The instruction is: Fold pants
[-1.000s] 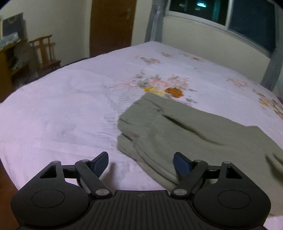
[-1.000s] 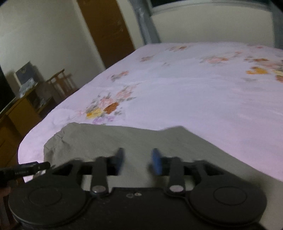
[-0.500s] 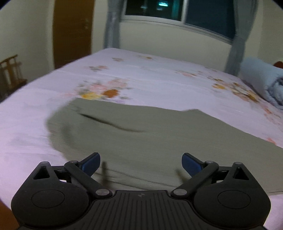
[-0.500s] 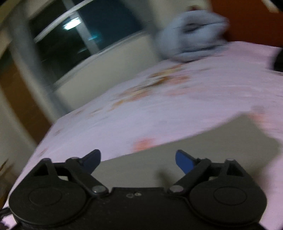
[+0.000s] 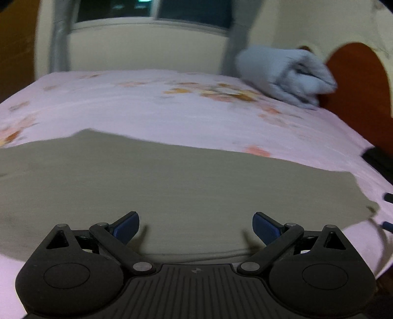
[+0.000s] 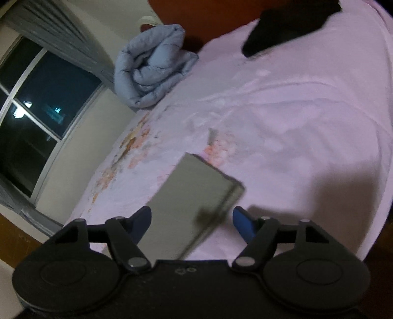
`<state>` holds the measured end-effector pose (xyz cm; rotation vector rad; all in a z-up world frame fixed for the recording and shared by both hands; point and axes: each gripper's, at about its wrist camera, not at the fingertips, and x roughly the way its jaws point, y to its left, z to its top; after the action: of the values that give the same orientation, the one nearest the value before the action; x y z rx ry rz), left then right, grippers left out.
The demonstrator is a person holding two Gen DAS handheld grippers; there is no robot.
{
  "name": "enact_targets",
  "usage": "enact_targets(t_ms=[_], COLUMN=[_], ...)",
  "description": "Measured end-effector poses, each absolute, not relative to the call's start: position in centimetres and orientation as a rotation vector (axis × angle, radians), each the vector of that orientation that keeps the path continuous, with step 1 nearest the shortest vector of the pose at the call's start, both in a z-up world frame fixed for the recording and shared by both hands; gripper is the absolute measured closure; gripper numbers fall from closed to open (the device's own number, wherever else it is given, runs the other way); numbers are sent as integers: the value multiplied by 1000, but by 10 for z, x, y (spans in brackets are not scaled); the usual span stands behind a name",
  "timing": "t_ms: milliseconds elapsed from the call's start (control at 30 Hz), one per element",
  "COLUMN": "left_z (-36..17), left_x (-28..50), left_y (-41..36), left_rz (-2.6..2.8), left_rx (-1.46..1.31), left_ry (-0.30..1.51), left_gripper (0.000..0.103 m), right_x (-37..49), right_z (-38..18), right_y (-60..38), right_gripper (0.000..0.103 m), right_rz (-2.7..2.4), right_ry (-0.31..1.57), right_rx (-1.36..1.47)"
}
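1. My left gripper (image 5: 196, 227) is spread wide, nothing between the blue pads; they hang just over the near edge of the pants (image 5: 172, 186), so I read this as lining up for a grab, not a grip.
2. My right gripper (image 6: 191, 224) is partly spread and its jaws have just been closing. The leg end of the pants (image 6: 199, 193) lies between the pads, but they don't press on it, so it isn't held.
3. The pants lie flat on the pink bedsheet (image 5: 159, 115), lengthwise across the near side of the bed. They look doubled leg over leg, though blur makes that unsure.
4. Why one gripper at each spot: right at the cuff end, left further along the near edge, so I can probably lift the end and carry it over toward the waist without the cloth sagging.
5. Rolled blue quilt (image 6: 152, 71) and a dark item (image 6: 289, 22) sit well apart near the headboard, clear of the fold path.
6. Risk: pinching only the top layer.
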<state>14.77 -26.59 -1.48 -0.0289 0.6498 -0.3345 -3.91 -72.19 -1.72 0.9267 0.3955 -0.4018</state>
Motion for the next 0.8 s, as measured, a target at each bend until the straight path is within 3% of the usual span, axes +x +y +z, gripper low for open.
enact_targets(t_ms=[300,633,700,800], left_z=[-46,-46,-51,-53], left_x=[144,135,141,144], left_y=[-356,-353,-352,-355], left_rz=[-289,-229,-229,-231], left_rx=[94,111,116,120], left_ry=[736,744,742,738], left_gripper=[5,1,0,0], right_x=[-52,-43,-34,-13], right_z=[-42,-46,-47,-50], right_y=[-738,-743,-744,-740], right_gripper=[36,37,45,96], right_rz=[-358,-333,-324,-275], right_ry=[368,340,353,430], right_rx=[1036,1067,1059,1043])
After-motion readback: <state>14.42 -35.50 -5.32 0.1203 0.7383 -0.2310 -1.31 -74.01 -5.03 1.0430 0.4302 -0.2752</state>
